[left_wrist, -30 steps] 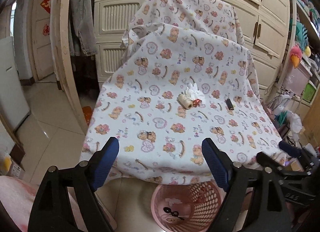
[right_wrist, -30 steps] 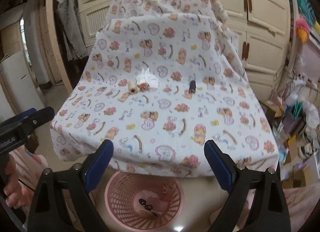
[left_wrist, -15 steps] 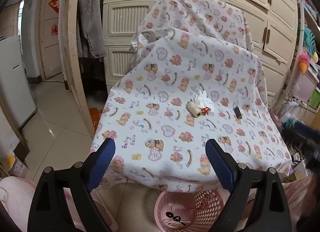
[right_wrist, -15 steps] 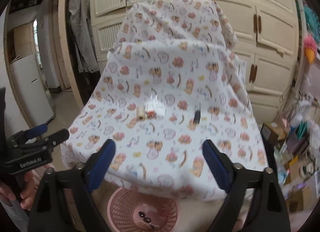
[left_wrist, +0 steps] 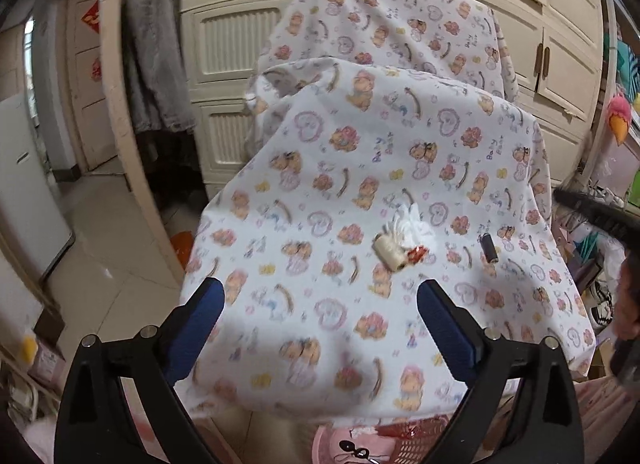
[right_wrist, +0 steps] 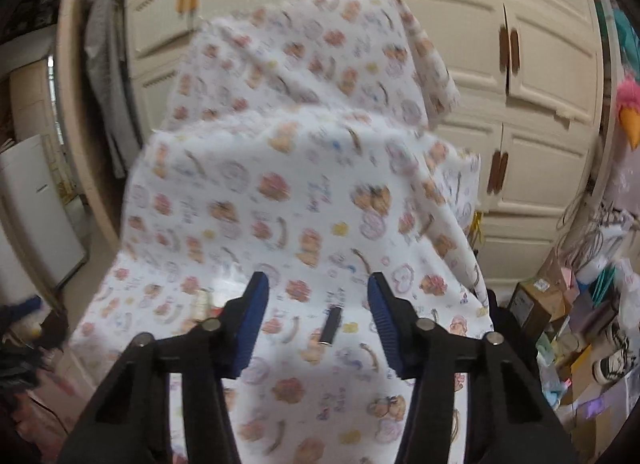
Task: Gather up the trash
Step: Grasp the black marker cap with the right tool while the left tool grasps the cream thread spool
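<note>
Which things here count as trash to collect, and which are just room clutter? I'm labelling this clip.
For the job:
black tube
cream spool
red scrap
white tissue
pink basket
right gripper, open around the tube
left gripper, open

Lying about:
printed cloth
cupboards
boxes
fridge

Lay scattered on the cloth-covered tabletop (left_wrist: 320, 224): a cream thread spool (left_wrist: 389, 251) on its side, touching a crumpled white tissue (left_wrist: 408, 226) and small red scrap (left_wrist: 416, 253); well apart, a dark cylinder (right_wrist: 331, 325).
</note>
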The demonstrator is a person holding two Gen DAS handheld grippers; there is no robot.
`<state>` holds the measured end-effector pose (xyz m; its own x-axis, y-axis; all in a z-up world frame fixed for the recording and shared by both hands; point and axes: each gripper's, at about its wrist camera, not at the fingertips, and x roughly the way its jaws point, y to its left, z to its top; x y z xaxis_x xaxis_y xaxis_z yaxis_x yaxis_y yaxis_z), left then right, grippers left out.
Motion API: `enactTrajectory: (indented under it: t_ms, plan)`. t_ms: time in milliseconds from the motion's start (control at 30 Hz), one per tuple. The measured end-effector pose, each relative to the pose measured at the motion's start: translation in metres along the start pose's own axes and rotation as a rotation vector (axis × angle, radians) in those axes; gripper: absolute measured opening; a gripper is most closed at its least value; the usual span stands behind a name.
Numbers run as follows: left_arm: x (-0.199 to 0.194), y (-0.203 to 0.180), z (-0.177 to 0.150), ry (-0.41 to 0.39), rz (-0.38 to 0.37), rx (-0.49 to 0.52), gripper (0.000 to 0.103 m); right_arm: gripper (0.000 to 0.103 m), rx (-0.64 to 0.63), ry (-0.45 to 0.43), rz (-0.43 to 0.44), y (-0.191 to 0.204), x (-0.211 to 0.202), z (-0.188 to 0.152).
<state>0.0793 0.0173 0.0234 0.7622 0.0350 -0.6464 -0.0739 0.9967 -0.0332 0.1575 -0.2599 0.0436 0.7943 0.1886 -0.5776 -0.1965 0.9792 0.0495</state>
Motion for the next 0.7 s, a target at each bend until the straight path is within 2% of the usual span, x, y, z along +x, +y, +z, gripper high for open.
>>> enactTrajectory:
  t_ms: [67,133,233,333,433,500,567,700]
  plan:
    - [0.012,-0.007,0.014,0.008,0.015,0.034,0.096,0.043,0.024,0.055,0.002,-0.009,0.019,-0.005]
    - [0.027,-0.012,0.027,0.022,0.013,0.049,0.096,0.043,0.053,0.128,0.049,-0.015,0.037,-0.009]
    - [0.050,-0.013,0.046,0.047,0.007,0.025,0.096,0.043,0.039,0.224,0.097,-0.015,0.062,-0.012]
    - [0.071,-0.016,0.057,0.054,-0.006,0.054,0.096,0.042,0.019,0.267,0.055,-0.015,0.082,-0.019]
    - [0.089,-0.020,0.052,0.053,0.007,0.099,0.096,0.040,0.076,0.333,0.075,-0.021,0.103,-0.029]
    - [0.102,-0.020,0.046,0.093,0.002,0.088,0.096,0.039,0.089,0.358,0.079,-0.021,0.111,-0.034]
    - [0.116,-0.023,0.044,0.150,-0.039,0.075,0.096,0.039,0.069,0.364,0.068,-0.017,0.116,-0.038]
    - [0.129,-0.030,0.046,0.171,-0.076,0.098,0.096,0.034,0.043,0.384,0.036,-0.006,0.126,-0.042]
